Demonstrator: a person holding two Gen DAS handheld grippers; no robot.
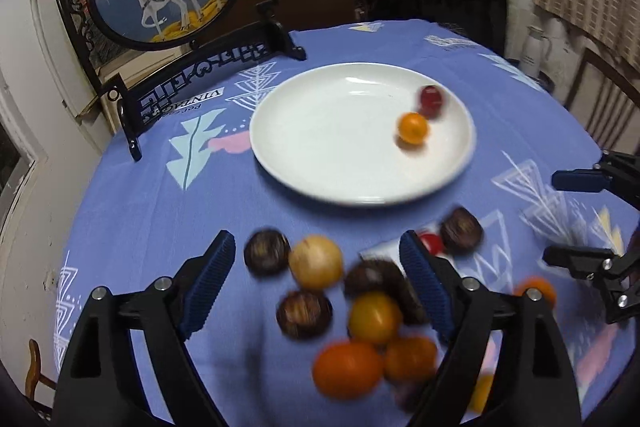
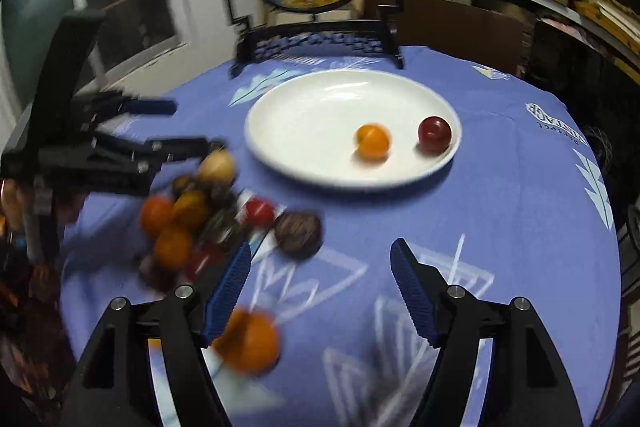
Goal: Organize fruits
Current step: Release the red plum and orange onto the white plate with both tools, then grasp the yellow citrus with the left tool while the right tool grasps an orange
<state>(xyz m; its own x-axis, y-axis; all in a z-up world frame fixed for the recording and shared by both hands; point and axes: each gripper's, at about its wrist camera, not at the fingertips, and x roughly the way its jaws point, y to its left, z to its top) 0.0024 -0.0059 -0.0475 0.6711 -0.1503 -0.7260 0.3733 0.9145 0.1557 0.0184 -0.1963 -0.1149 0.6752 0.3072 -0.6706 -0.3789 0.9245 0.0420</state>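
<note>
White plate (image 1: 320,155) at centre of your table (image 1: 160,219), blue patterned cloth. On plate, right side: orange fruit (image 1: 413,127) touching dark red fruit (image 1: 431,100). Both round, no long axis to read. Loose pile of fruits (image 1: 340,299) on cloth near plate. Your left tool (image 1: 320,281): jaws wide, pile fruits between, pads clear. Your right tool (image 2: 320,291): jaws wide, gripping nothing, one blurred orange (image 2: 250,343) beside left finger.

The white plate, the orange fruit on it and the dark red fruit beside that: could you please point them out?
white plate (image 1: 320,131): left wrist view, bare centre.
orange fruit (image 2: 373,141): right wrist view, its middle.
dark red fruit (image 2: 435,133): right wrist view, its middle.
</note>
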